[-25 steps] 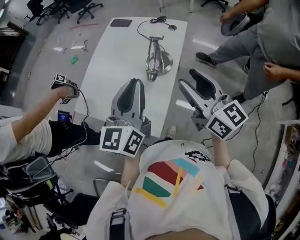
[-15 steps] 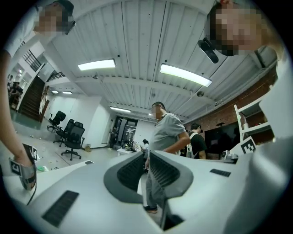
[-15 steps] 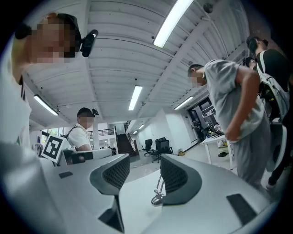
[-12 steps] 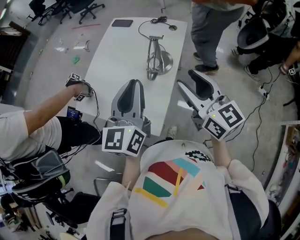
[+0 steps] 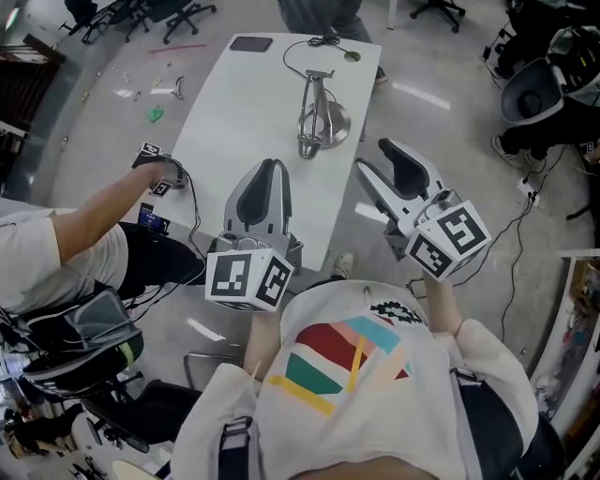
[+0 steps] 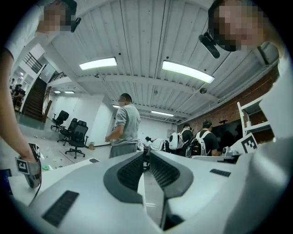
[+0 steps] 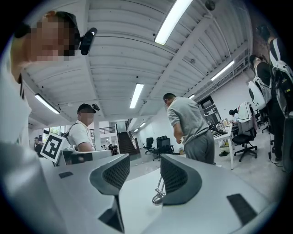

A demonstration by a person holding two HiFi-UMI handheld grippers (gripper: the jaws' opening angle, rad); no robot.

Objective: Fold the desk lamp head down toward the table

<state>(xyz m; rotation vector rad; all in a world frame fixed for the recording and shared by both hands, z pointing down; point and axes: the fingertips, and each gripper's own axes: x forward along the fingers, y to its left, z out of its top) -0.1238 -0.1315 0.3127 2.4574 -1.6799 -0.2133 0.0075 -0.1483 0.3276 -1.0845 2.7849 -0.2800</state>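
Observation:
A silver desk lamp [image 5: 316,108] stands on its round base on the far half of the white table [image 5: 234,112]. A black cable [image 5: 302,49] runs from it toward the far edge. My left gripper [image 5: 270,169] hovers over the table's near edge, short of the lamp, shut with nothing between its jaws; the left gripper view shows the left gripper [image 6: 146,154] pads meeting. My right gripper [image 5: 377,157] is off the table's right edge, open and empty. In the right gripper view the lamp [image 7: 159,191] shows low between the right gripper [image 7: 144,172] jaws, well ahead.
A dark flat rectangle [image 5: 250,44] lies at the table's far left corner. A person in grey [image 5: 319,11] stands at the far end. At left a seated person's hand holds another marker gripper [image 5: 152,167]. Office chairs [image 5: 530,94] and cables surround the table.
The person in grey walked from the right side round to the table's far end. The hand at left shifted slightly. Both my grippers have kept their places.

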